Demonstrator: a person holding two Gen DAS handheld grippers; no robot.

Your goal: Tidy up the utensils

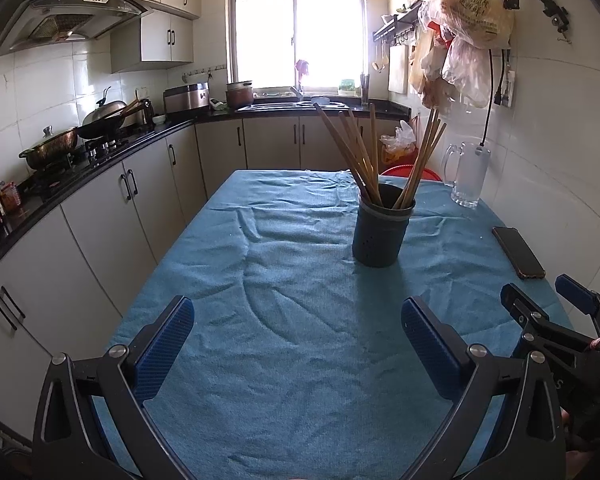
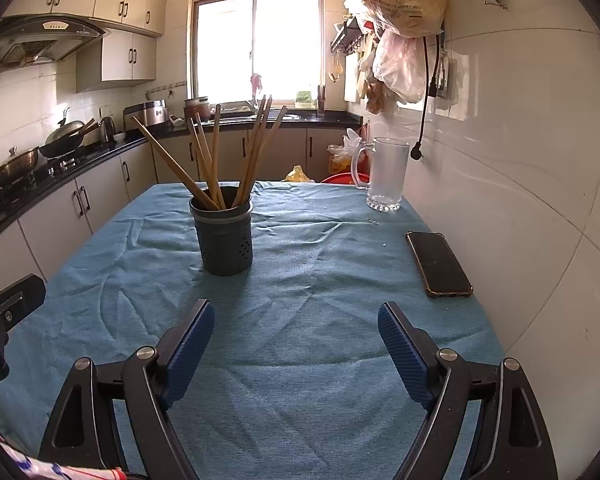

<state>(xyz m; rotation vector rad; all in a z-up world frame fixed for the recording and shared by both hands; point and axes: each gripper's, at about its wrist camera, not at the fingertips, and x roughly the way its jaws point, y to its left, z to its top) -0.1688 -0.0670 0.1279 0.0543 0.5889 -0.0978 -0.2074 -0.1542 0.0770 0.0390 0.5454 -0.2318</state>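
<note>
Here, eight chopsticks [image 2: 216,160], one holder [image 2: 225,236], one phone [image 2: 438,264], one mug [image 2: 386,176]

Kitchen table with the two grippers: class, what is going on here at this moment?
A person holds two grippers over a table covered with a blue cloth. The left gripper and the right gripper are both open and hold nothing. Ahead of them a dark utensil holder stands upright with wooden chopsticks fanned out inside it. A phone lies flat near the wall, and a glass mug stands at the far end. No loose utensils show on the cloth.
</note>
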